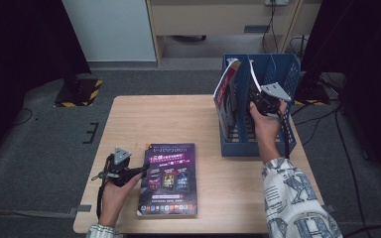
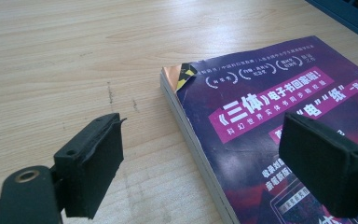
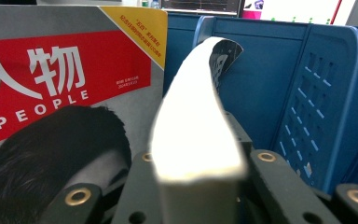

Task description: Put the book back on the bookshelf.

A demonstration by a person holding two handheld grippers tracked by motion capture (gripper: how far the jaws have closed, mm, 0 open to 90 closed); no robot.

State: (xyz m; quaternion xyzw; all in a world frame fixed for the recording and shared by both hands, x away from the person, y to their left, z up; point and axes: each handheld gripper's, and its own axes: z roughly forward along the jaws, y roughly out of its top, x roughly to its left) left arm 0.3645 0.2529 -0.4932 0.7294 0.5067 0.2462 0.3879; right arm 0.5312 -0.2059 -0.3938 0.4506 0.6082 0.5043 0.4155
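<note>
A purple paperback lies flat near the table's front edge, its top corner curled. My left gripper rests at the book's left edge, open, one jaw over bare wood and the other over the cover. My right gripper reaches into the blue file rack. A book with a white page edge stands upright between its jaws and fills the gap from side to side. Left of it in the rack stands a red and grey magazine.
The wooden table holds the rack at its right rear. The rack's perforated blue dividers stand close on the right of the held book. Yellow-black floor marking and cables lie beyond the table.
</note>
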